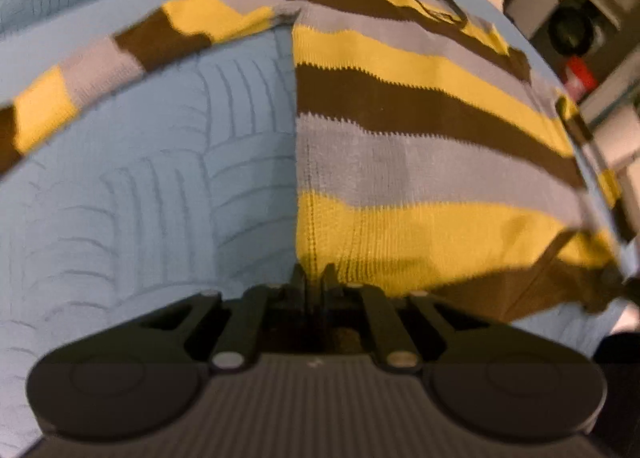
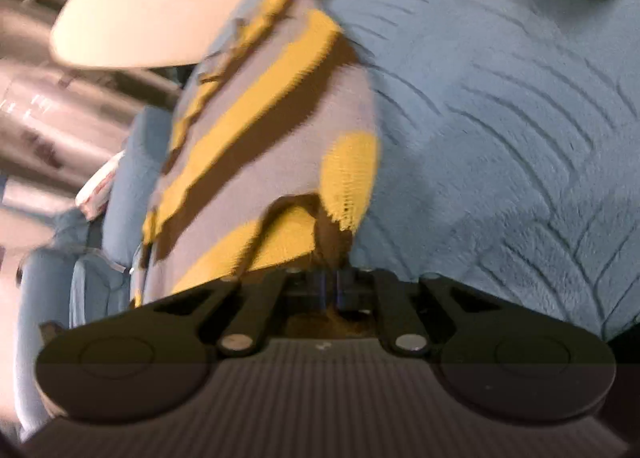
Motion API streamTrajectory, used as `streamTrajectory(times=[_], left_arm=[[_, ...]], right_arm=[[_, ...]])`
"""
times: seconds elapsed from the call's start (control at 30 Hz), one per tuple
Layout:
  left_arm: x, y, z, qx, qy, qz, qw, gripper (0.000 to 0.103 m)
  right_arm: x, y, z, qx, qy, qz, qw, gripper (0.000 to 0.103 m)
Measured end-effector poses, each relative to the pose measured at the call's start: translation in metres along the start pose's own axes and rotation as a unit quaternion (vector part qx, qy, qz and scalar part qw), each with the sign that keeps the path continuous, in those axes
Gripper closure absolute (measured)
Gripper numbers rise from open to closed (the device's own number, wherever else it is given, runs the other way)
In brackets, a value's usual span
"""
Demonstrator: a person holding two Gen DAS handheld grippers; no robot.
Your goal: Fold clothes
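Here both tongs, left [image 1: 314, 278] and right [image 2: 330, 278], pinch the striped sweater's [image 1: 400, 130] hem.

Dim warm light, motion blur, fisheye-bent edges, soft shadows

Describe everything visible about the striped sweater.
The knitted sweater with yellow, brown and grey stripes lies spread flat on the light blue quilted bedspread, one sleeve stretched out to the side. A dark loose thread lies near its far edge. Its near hem is pinched by the left hand-held gripper; the right hand-held gripper grips another bunched edge. The right view is blurred.
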State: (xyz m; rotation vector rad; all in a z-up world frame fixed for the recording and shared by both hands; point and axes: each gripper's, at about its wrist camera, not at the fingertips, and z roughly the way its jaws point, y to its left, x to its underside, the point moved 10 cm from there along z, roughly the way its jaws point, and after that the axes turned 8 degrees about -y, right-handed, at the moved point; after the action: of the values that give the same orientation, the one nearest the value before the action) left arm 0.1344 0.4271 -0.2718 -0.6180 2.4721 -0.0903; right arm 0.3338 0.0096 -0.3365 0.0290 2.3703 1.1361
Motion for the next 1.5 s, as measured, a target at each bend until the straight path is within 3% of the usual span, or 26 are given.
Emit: streamTrajectory(times=[0.17,0.23,0.3,0.37,0.43,0.47,0.5,0.53,0.57,0.67,0.77,0.8,0.83,0.87,0.97,1.0,1.1,1.17,1.23,1.3,1.37,1.5], left_arm=[[0.004,-0.005,-0.028,0.03,-0.02,-0.024,0.9991,0.096],[0.008,-0.01,-0.032,0.041,-0.016,-0.026,0.9987,0.096],[0.014,-0.012,-0.024,0.039,0.0,-0.022,0.999,0.095],[0.026,-0.011,-0.004,0.03,0.047,-0.014,0.9984,0.092],[0.026,-0.012,-0.001,0.024,0.06,-0.006,0.9979,0.082],[0.025,-0.013,-0.002,0.018,0.063,0.007,0.9979,0.062],[0.025,-0.013,-0.004,0.005,0.064,0.029,0.9975,0.047],[0.026,-0.012,-0.006,-0.012,0.065,0.053,0.9964,0.025],[0.026,-0.01,-0.01,-0.028,0.063,0.075,0.9948,0.015],[0.028,-0.001,-0.023,-0.057,0.06,0.104,0.9911,0.015],[0.014,-0.004,-0.04,-0.069,0.026,0.097,0.9926,0.013],[0.005,-0.01,-0.046,-0.07,0.008,0.094,0.9931,0.009],[-0.005,-0.017,-0.048,-0.072,-0.01,0.091,0.9932,0.006],[-0.016,-0.026,-0.048,-0.074,-0.03,0.088,0.9929,0.0],[-0.045,-0.06,-0.036,-0.083,-0.079,0.074,0.9907,0.0],[-0.052,-0.07,-0.03,-0.084,-0.091,0.069,0.9899,0.0],[-0.061,-0.099,0.005,-0.083,-0.107,0.057,0.9891,0.0],[-0.049,-0.113,0.035,-0.075,-0.093,0.045,0.9918,0.0],[-0.032,-0.114,0.054,-0.068,-0.078,0.034,0.9941,0.0],[-0.02,-0.115,0.066,-0.073,-0.098,0.039,0.9918,0.0],[-0.011,-0.118,0.065,-0.079,-0.155,0.079,0.9817,0.0],[-0.013,-0.114,0.063,-0.066,-0.148,0.051,0.9855,0.0]], right_arm=[[-0.035,0.003,-0.071,0.025,-0.068,-0.061,0.996,0.096],[-0.046,-0.001,-0.086,0.064,-0.078,-0.111,0.989,0.096],[-0.048,-0.009,-0.081,0.118,-0.059,-0.179,0.975,0.095],[-0.038,-0.019,-0.061,0.15,-0.001,-0.232,0.961,0.093],[-0.021,-0.032,-0.035,0.178,0.068,-0.262,0.946,0.091],[-0.014,-0.039,-0.027,0.2,0.094,-0.283,0.933,0.085],[-0.011,-0.04,-0.026,0.204,0.109,-0.29,0.929,0.074],[-0.01,-0.042,-0.026,0.208,0.119,-0.294,0.925,0.07],[-0.012,-0.041,-0.029,0.209,0.117,-0.293,0.926,0.063],[-0.025,-0.038,-0.045,0.221,0.116,-0.316,0.915,0.039],[-0.049,-0.023,-0.064,0.251,0.074,-0.352,0.899,0.038],[-0.06,-0.012,-0.07,0.255,0.039,-0.358,0.898,0.038],[-0.074,0.009,-0.072,0.235,-0.025,-0.348,0.907,0.036],[-0.077,0.027,-0.066,0.197,-0.062,-0.344,0.916,0.036],[-0.063,0.063,-0.029,0.091,-0.108,-0.342,0.929,0.04],[-0.055,0.067,-0.011,0.076,-0.109,-0.341,0.931,0.039],[-0.03,0.055,0.033,0.094,-0.083,-0.334,0.934,0.04],[0.0,0.035,0.057,0.121,-0.033,-0.322,0.938,0.039],[0.012,0.034,0.05,0.131,-0.034,-0.326,0.936,0.039],[0.023,0.035,0.037,0.143,-0.031,-0.332,0.932,0.039],[0.034,0.034,0.025,0.154,0.008,-0.332,0.931,0.039],[0.05,0.031,0.008,0.159,0.066,-0.322,0.931,0.031]])
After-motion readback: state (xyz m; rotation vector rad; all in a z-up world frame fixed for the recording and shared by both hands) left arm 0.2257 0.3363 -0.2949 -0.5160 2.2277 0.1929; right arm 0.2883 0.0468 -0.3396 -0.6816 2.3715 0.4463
